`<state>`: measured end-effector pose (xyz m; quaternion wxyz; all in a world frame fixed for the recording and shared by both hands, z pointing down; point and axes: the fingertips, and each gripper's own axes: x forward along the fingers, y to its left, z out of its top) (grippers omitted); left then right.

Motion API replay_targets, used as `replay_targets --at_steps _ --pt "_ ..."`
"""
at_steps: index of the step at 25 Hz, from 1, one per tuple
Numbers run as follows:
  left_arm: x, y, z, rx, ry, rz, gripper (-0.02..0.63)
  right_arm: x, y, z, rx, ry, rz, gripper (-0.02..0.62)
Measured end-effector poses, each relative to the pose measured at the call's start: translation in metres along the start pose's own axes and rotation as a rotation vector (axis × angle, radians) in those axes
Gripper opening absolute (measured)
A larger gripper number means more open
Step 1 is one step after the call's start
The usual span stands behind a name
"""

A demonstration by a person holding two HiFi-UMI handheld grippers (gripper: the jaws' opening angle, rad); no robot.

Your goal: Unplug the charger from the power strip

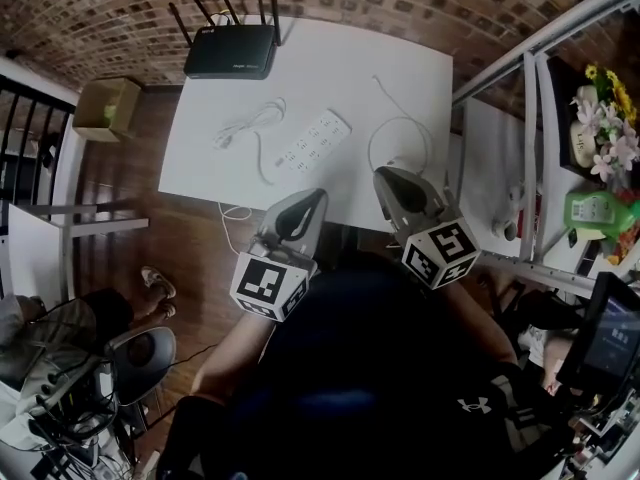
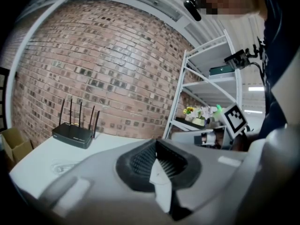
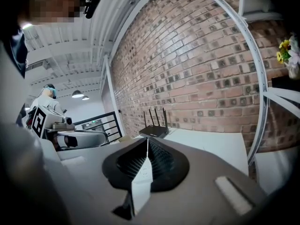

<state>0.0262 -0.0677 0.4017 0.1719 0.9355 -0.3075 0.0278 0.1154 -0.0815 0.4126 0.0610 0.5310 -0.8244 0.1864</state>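
Your left gripper (image 1: 316,198) and right gripper (image 1: 386,175), both closed empty, hang short of the power strip (image 1: 313,140), router (image 1: 232,51) beyond it, coiled cable (image 1: 245,123) beside it.

Right gripper (image 3: 146,158), jaws together; router (image 3: 153,131) beyond.

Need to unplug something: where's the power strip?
Head view: the power strip lies on the table between a bundled white cable at left and a looped cable at right.

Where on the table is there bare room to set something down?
Bare: the table far right, between the router and the looped cable; also the near left corner, in front of the coiled cable. Crowded: the middle, around the power strip.
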Motion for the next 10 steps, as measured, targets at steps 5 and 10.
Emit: replay_targets --at_steps 5,10 --pt "0.01 -0.011 0.002 0.008 0.003 -0.017 0.006 -0.005 -0.008 0.006 -0.001 -0.013 -0.001 0.015" --pt "0.015 -0.017 -0.002 0.01 0.011 -0.017 0.006 -0.01 -0.013 0.006 -0.003 -0.023 0.004 0.014"
